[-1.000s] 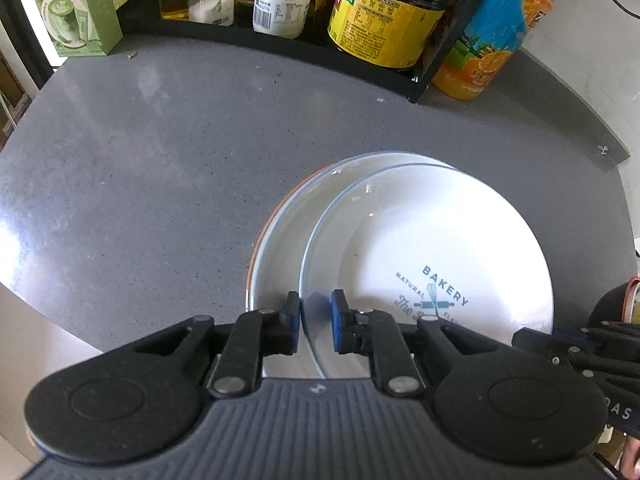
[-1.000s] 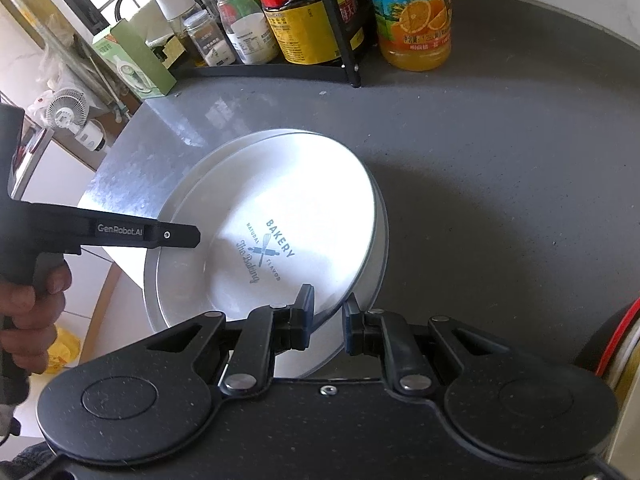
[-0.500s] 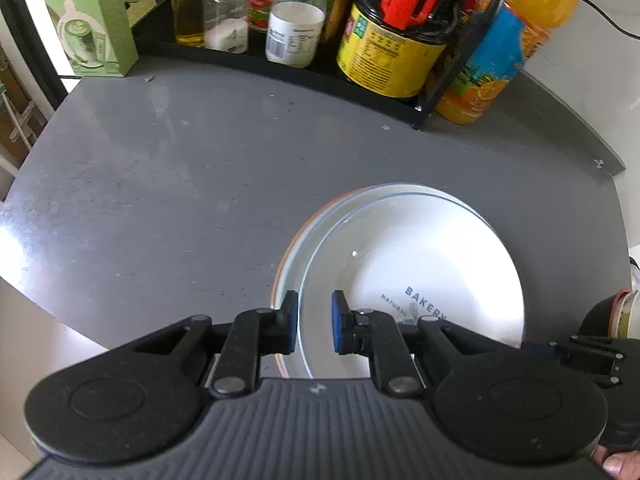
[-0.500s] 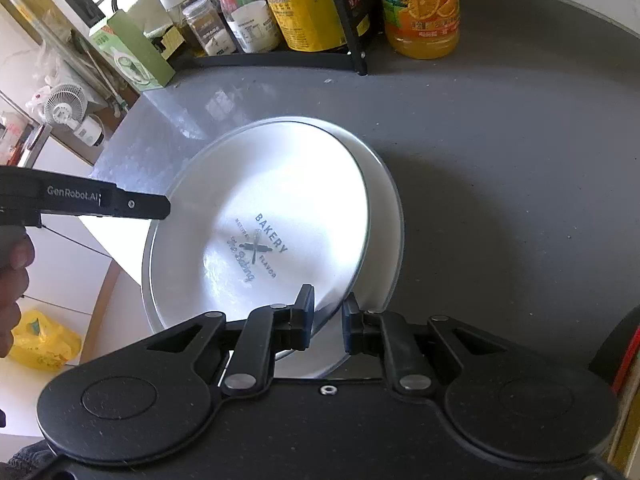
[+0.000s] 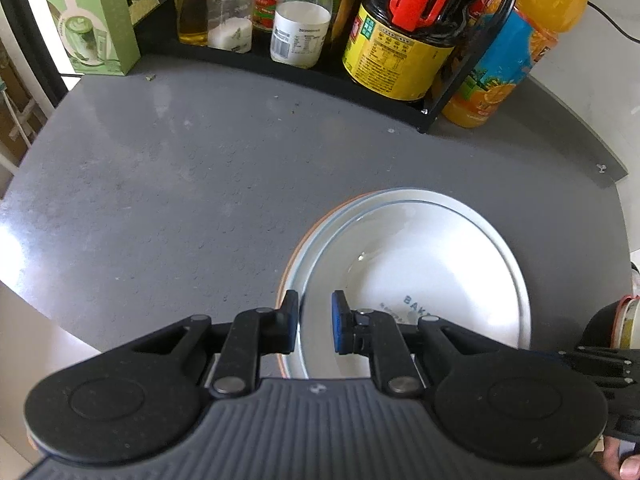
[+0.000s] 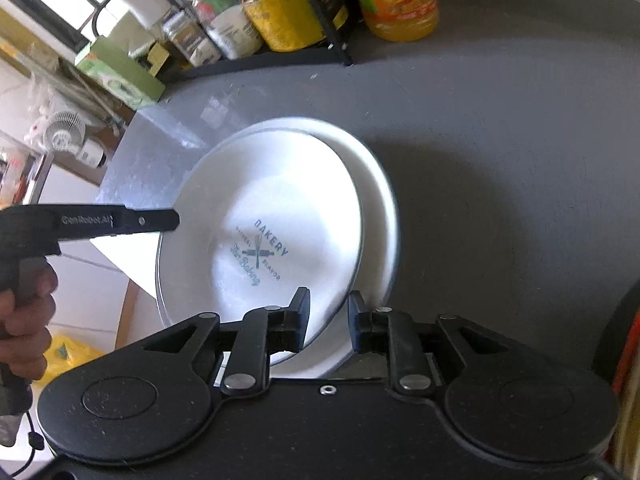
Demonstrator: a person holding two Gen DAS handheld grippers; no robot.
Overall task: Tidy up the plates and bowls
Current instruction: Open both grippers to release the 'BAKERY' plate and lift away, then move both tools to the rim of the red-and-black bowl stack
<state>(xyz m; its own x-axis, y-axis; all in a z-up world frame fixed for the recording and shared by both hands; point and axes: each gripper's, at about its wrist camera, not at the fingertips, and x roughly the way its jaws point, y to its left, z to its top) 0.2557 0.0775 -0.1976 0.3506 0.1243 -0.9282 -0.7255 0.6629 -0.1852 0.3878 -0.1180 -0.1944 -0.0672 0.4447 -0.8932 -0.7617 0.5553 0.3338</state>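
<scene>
A white plate printed "BAKERY" (image 5: 420,264) (image 6: 260,208) lies on top of a second white plate (image 5: 294,268) (image 6: 380,208), shifted slightly off it, on the grey counter (image 5: 160,180). My left gripper (image 5: 315,322) is shut on the top plate's near-left rim, one finger inside and one outside. My right gripper (image 6: 329,318) is closed around the rim on the opposite side. The left gripper's finger (image 6: 160,220) shows at the plate's left edge in the right wrist view. The near parts of both plates are hidden behind the gripper bodies.
A black rack with sauce bottles and jars (image 5: 400,40) lines the counter's back, with an orange juice bottle (image 5: 492,80) beside it and a green box (image 5: 96,20) at the back left. A hand (image 6: 24,312) grips the left tool. The counter edge runs along the left.
The top plate has come down and slid more squarely over the lower plate. Both grippers have pulled back a little with it. The right fingers stand slightly wider apart.
</scene>
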